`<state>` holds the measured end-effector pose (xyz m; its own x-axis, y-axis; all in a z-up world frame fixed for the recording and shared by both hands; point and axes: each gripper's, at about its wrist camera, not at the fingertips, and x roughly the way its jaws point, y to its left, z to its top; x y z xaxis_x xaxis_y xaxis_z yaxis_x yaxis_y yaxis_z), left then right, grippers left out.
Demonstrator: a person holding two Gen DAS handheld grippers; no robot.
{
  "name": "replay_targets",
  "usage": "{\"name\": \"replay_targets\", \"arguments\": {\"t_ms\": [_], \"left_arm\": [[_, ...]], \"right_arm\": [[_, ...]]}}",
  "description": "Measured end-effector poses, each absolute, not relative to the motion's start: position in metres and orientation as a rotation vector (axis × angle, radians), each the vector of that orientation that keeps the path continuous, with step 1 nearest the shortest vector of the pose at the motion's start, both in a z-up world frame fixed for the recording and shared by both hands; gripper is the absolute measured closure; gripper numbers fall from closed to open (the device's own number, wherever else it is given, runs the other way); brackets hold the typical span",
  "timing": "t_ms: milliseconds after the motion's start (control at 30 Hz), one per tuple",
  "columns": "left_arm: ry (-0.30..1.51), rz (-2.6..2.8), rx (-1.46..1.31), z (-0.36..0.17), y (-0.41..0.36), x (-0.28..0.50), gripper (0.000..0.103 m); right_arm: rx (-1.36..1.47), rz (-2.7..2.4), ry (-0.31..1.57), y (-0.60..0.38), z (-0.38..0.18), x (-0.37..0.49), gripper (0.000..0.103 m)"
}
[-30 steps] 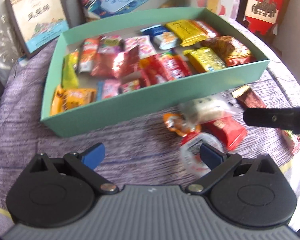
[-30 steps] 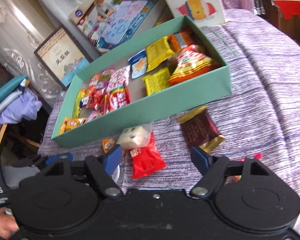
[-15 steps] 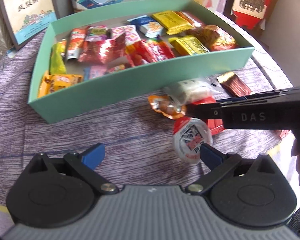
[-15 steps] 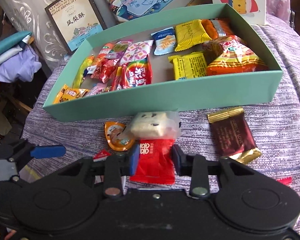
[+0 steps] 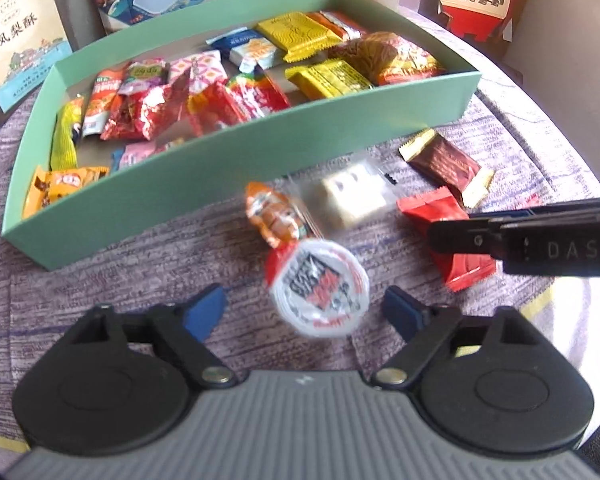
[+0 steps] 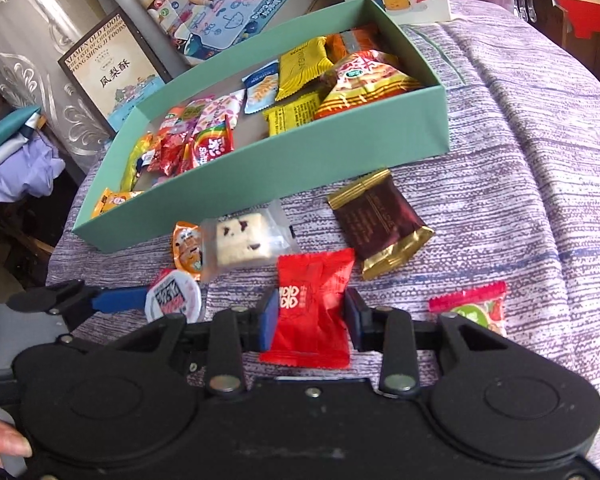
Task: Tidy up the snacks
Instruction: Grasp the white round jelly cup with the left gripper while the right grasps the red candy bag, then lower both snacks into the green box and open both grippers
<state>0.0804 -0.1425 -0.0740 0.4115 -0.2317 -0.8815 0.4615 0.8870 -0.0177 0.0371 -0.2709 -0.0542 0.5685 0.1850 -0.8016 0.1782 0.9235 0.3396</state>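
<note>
A green box (image 5: 260, 160) with several wrapped snacks in it stands on the purple cloth. In front of it lie loose snacks. A round white jelly cup (image 5: 320, 292) sits between the blue pads of my left gripper (image 5: 302, 312), whose jaws are closing; the pads stand apart from the cup on both sides. My right gripper (image 6: 311, 320) is shut on a red packet (image 6: 312, 300), a pad against each side of it. The left wrist view shows that red packet (image 5: 424, 206) under the right gripper's black fingers (image 5: 460, 236). The left gripper's blue finger (image 6: 116, 300) reaches the jelly cup (image 6: 174, 300).
Beside the red packet lie an orange packet (image 5: 276, 216), a clear-wrapped white bar (image 5: 352, 196), a brown and gold packet (image 6: 380, 224) and a green and red candy (image 6: 476, 312). Printed boxes (image 6: 112, 76) lean behind the green box (image 6: 300, 168). A hand (image 6: 0, 444) shows at lower left.
The right gripper's jaws have closed from wide open onto the red packet. The left gripper has moved forward over the jelly cup and its pads have drawn inward.
</note>
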Motion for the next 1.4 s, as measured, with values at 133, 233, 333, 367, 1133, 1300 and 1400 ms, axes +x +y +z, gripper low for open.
{"name": "replay_targets", "arguments": {"t_ms": [133,233,333,367,1133,1300,1400], "left_arm": [[1.04,-0.44,0.247,-0.07,-0.14,0.081,0.061],[1.044,-0.443,0.239,-0.069,-0.136,0.079,0.061],[1.055,-0.448,0.216,-0.063,-0.128,0.075,0.061],[1.053,-0.447,0.206,-0.06,-0.124,0.074,0.061],[0.918,-0.387,0.134,0.002,-0.128,0.201,0.061],[0.932,-0.382,0.136,-0.008,-0.135,0.225,0.061],[0.936,-0.377,0.132,-0.012,-0.137,0.233,0.06]], "right_arm": [[0.382,-0.001,0.964,-0.267,-0.054,0.038,0.068],[0.392,0.0,0.959,-0.266,-0.053,0.036,0.069],[0.432,0.011,0.954,-0.271,-0.048,0.03,0.069],[0.434,0.011,0.947,-0.272,-0.045,0.028,0.069],[0.427,0.077,0.826,-0.264,0.022,0.149,0.069],[0.423,0.069,0.842,-0.262,0.012,0.174,0.069],[0.429,0.069,0.843,-0.261,0.008,0.183,0.068]]}}
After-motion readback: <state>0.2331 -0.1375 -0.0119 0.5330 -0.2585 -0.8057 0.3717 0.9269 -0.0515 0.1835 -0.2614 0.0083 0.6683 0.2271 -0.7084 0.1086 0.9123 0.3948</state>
